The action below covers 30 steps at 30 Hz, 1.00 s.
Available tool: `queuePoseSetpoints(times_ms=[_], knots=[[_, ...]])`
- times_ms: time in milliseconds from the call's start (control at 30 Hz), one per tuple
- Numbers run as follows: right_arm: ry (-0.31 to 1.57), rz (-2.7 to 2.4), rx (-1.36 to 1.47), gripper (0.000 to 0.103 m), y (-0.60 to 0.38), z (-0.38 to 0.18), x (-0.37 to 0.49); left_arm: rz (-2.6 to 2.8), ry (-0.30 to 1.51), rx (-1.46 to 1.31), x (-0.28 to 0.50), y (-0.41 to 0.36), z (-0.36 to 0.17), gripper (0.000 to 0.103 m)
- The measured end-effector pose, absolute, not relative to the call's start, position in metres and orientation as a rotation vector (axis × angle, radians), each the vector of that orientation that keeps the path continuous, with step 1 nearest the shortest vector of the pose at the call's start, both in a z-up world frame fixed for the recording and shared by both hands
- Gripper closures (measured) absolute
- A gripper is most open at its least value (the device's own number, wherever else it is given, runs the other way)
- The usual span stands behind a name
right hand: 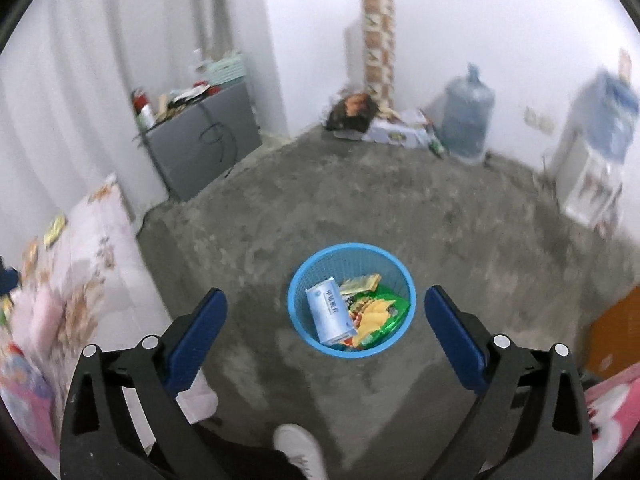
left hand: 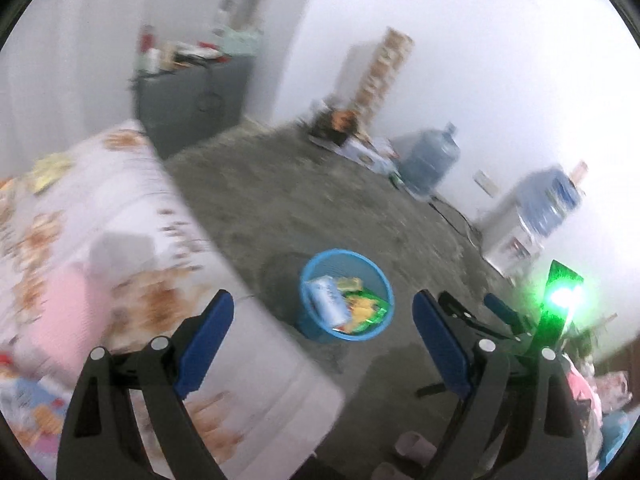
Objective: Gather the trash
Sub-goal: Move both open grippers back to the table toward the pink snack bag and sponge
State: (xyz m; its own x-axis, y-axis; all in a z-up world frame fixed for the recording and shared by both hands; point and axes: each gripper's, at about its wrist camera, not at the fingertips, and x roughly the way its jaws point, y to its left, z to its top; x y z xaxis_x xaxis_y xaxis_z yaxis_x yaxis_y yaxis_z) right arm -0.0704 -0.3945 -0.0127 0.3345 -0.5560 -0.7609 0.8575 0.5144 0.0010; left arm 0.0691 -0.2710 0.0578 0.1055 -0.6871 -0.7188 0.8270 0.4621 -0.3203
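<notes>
I see the blue mesh bin (right hand: 352, 300) standing upright on the grey concrete floor (right hand: 400, 208), straight ahead of my right gripper (right hand: 326, 328) and below it. Inside the bin lie a light blue and white box (right hand: 330, 314), tilted against the wall, a green snack bag (right hand: 384, 312) with yellow print, and a smaller yellowish wrapper (right hand: 360, 283) behind them. From my left wrist camera the same bin (left hand: 346, 300) sits between the 2 blue pads, a little right of centre, with the box (left hand: 328, 300) and the green bag (left hand: 366, 306) showing in it.

My right gripper's jaws stand wide apart with nothing between them; the bin is only seen through the gap. My left gripper (left hand: 322, 340) is likewise spread wide and holds nothing. In the left view my right gripper (left hand: 480, 316) shows at the right edge beside a bright green light (left hand: 562, 296).

To the left of the bin a bed with a flowered sheet (left hand: 132, 216) runs along the floor, with a pink item (left hand: 68, 308) on it; this part is blurred. A white shoe (right hand: 300, 450) shows at the bottom of the right view. Against the far wall stand a grey cabinet (right hand: 204, 136) with clutter on top, a tall patterned roll (right hand: 378, 44), a blue water jug (right hand: 466, 116) and a water dispenser (right hand: 596, 152)
</notes>
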Motion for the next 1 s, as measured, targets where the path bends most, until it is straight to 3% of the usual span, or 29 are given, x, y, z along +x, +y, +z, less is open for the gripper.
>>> queuePoseSetpoints(times_ms=[167,333,667,1000], knots=[[0.827,-0.955,0.194,0.008,-0.354,0.0,-0.042,-0.967,0.851,0.114,0.088,-0.182,0.076,0.014],[0.818,-0.839,0.145,0.008,-0.328,0.01,-0.027,-0.815,0.8,0.056,0.098,-0.1,0.084,0.014],[0.729,-0.565,0.289,0.008,-0.289,0.024,0.007,-0.622,0.759,-0.043,0.092,0.013,0.075,0.014],[0.882,-0.312,0.527,0.008,-0.268,-0.003,0.069,-0.593,0.75,-0.047,0.077,0.051,0.06,0.014]])
